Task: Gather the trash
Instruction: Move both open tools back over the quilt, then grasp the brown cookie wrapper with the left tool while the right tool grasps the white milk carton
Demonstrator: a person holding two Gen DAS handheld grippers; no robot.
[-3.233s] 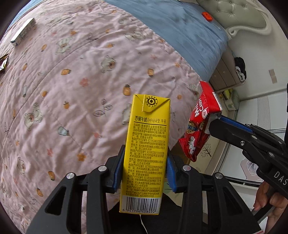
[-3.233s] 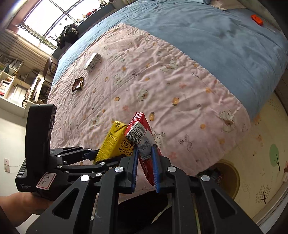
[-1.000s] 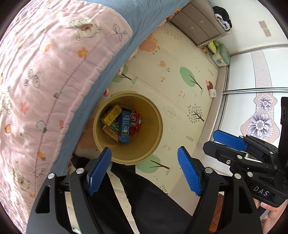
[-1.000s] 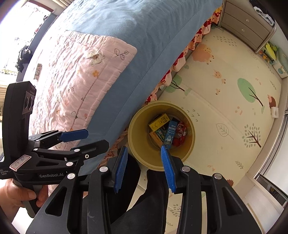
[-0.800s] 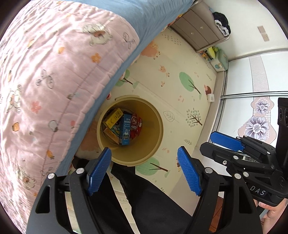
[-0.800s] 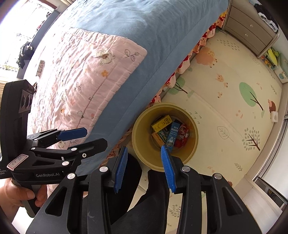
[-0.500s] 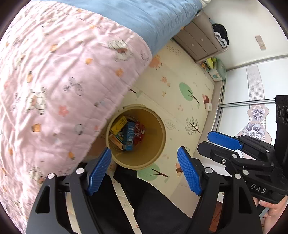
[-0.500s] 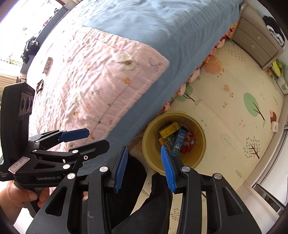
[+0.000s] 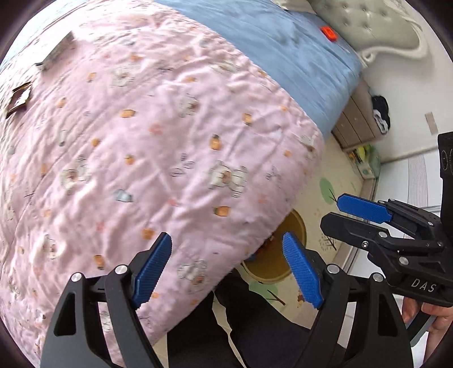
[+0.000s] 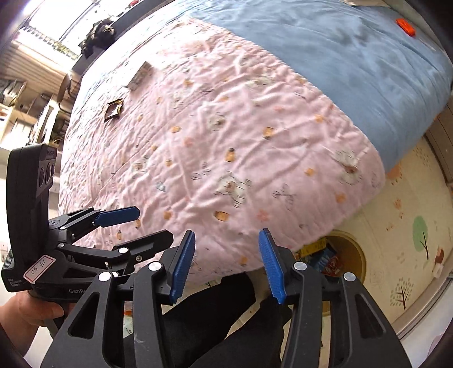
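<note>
My left gripper point(image 9: 226, 266) hangs over the near edge of the pink quilt point(image 9: 147, 147), its jaws opening with nothing between them. My right gripper point(image 10: 226, 263) is beside it, jaws also opening and empty. The yellow trash bin point(image 10: 351, 254) stands on the floor by the bed, half hidden under the quilt's edge, with cartons and a red wrapper inside. Far across the quilt lie a brown wrapper point(image 10: 113, 109) and a flat grey packet point(image 10: 140, 76). In the left wrist view the brown wrapper point(image 9: 17, 99) and the grey packet point(image 9: 58, 52) show at the upper left, and the bin point(image 9: 280, 254) peeks out below the quilt.
A blue blanket point(image 10: 354, 56) covers the far part of the bed, with a small orange object point(image 10: 405, 26) on it. A patterned play mat point(image 10: 410, 226) covers the floor. A chest of drawers point(image 9: 356, 124) stands by the wall. Dark trousers point(image 10: 220, 317) of the person are below the grippers.
Both grippers swung from above the bin back over the bed and rose. The bin slid to the lower right and is half hidden. The right gripper's jaws opened wider.
</note>
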